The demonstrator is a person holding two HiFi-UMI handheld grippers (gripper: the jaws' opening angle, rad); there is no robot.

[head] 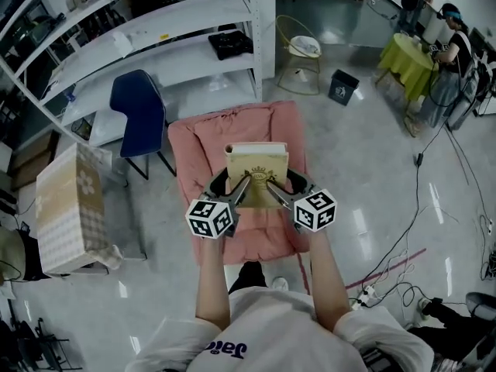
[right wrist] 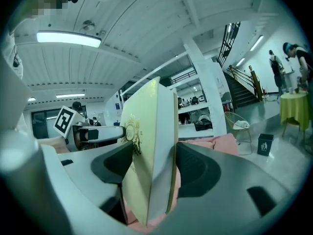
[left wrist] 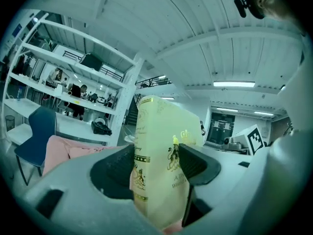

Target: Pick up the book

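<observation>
A cream hardback book [head: 257, 164] with gold print is held upright above the pink cushioned seat [head: 203, 136]. My left gripper [head: 238, 191] is shut on its lower left side, and my right gripper [head: 273, 191] is shut on its lower right side. In the left gripper view the book [left wrist: 161, 165] stands between both dark pads [left wrist: 193, 163], spine toward the camera. In the right gripper view the book [right wrist: 146, 155] is clamped edge-on, its page edge facing me. The marker cubes [head: 210, 218] sit just below the book in the head view.
A dark blue chair [head: 139, 115] stands left of the pink seat, under white shelving [head: 155, 37]. A patterned box [head: 71, 208] lies at far left. A wire stool [head: 298, 53], a small bin [head: 342, 86], and cables [head: 418, 239] are on the floor at right.
</observation>
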